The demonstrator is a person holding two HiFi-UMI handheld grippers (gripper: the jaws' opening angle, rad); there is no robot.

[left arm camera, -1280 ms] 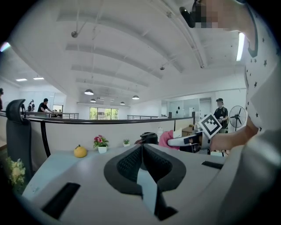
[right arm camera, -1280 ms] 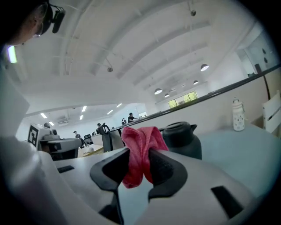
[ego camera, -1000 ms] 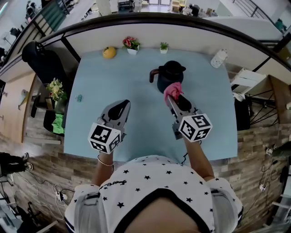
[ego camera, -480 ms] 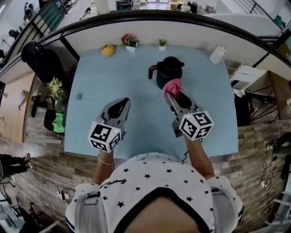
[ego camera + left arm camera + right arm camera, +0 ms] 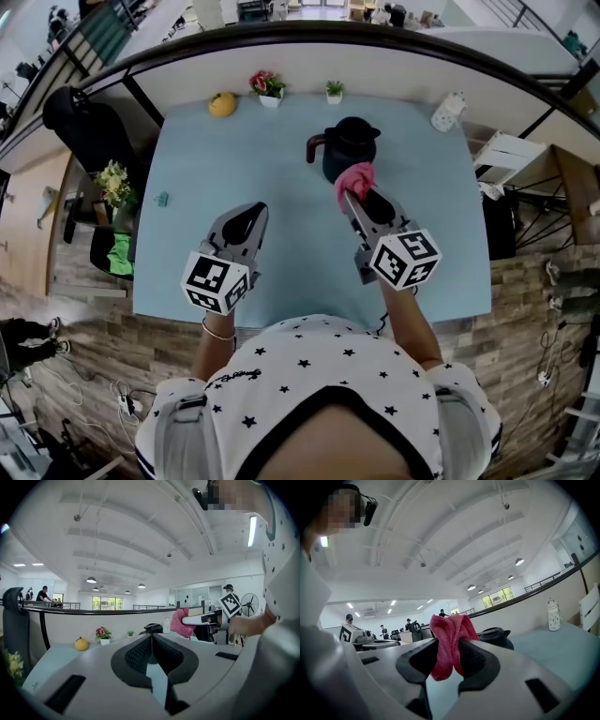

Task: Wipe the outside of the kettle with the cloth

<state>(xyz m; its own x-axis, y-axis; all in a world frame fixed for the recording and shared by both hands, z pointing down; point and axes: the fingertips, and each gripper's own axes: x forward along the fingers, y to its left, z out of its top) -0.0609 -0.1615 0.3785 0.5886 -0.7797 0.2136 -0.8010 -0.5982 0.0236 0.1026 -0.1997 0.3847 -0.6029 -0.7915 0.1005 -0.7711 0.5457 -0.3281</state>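
A black kettle (image 5: 349, 148) with a side handle stands on the light blue table (image 5: 234, 169), toward the back middle. My right gripper (image 5: 351, 190) is shut on a pink cloth (image 5: 355, 179), which is bunched against the kettle's near side. In the right gripper view the cloth (image 5: 449, 641) sticks up between the jaws, with the kettle (image 5: 496, 637) just behind it. My left gripper (image 5: 246, 223) hovers over the table's near left part, well apart from the kettle, jaws shut with nothing in them. The left gripper view shows the kettle's lid (image 5: 153, 628) past the jaw tips.
Along the table's back edge sit a yellow fruit-like object (image 5: 222, 104), a small pot of pink flowers (image 5: 267, 86), a tiny green plant (image 5: 335, 91) and a white bottle (image 5: 448, 111). A small teal item (image 5: 162, 199) lies near the left edge.
The right gripper with the cloth has shifted slightly along the kettle's near side since a second ago. The left gripper has stayed put.
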